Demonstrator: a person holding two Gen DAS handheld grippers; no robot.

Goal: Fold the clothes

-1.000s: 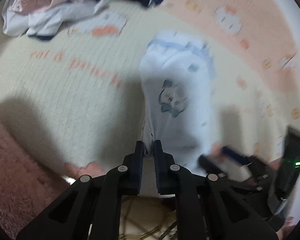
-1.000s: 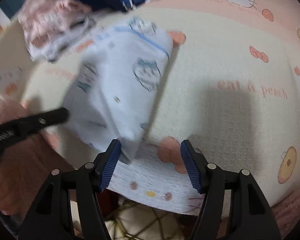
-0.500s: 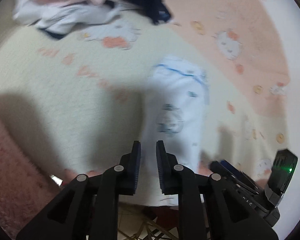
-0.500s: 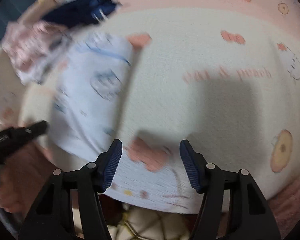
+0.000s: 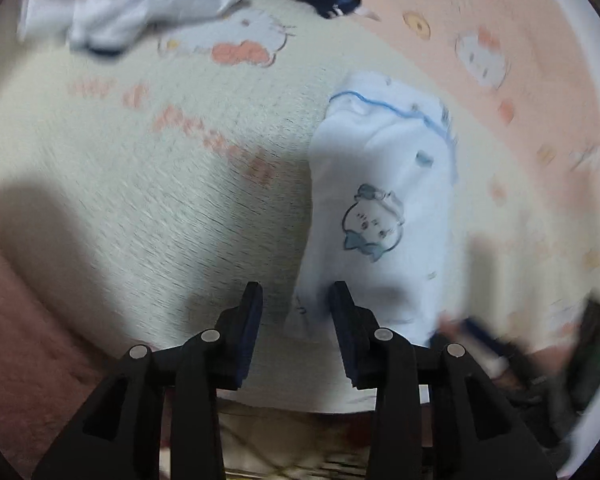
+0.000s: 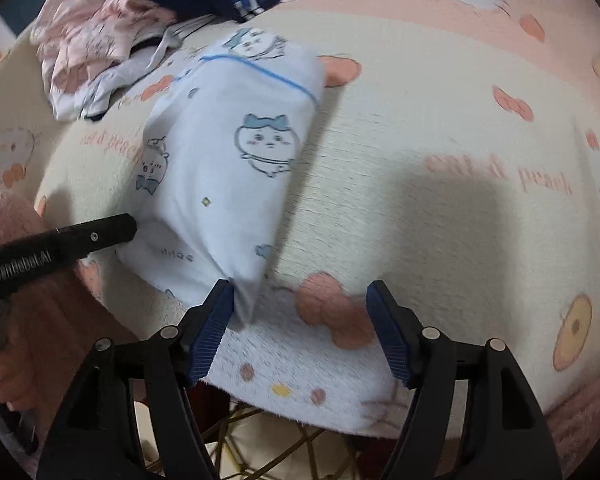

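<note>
The folded white garment [image 6: 228, 168], printed with small blue cartoon figures and edged by a thin blue line, is laid lengthwise on the cream and pink blanket [image 6: 440, 216]. In the left wrist view the same garment [image 5: 384, 216] is seen to the right of centre, with its near end just beyond the fingertips. The left gripper [image 5: 296, 312] is held with its jaws apart and nothing is clamped between them; the near edge of the garment is seen just at its right finger, though contact cannot be confirmed because of motion blur. In the right wrist view the left gripper [image 6: 96, 236] is seen from the side, with its tip at the left edge of the garment. The right gripper [image 6: 300, 308] is spread wide, and nothing is gripped; a near corner of the garment is seen against its left blue pad [image 6: 212, 332]. A heap of unfolded clothes [image 6: 100, 52], pink, white and navy, is piled at the far left of the blanket, well apart from the folded piece. A pink fluffy fabric [image 5: 24, 344] is seen at the near left edge.
</note>
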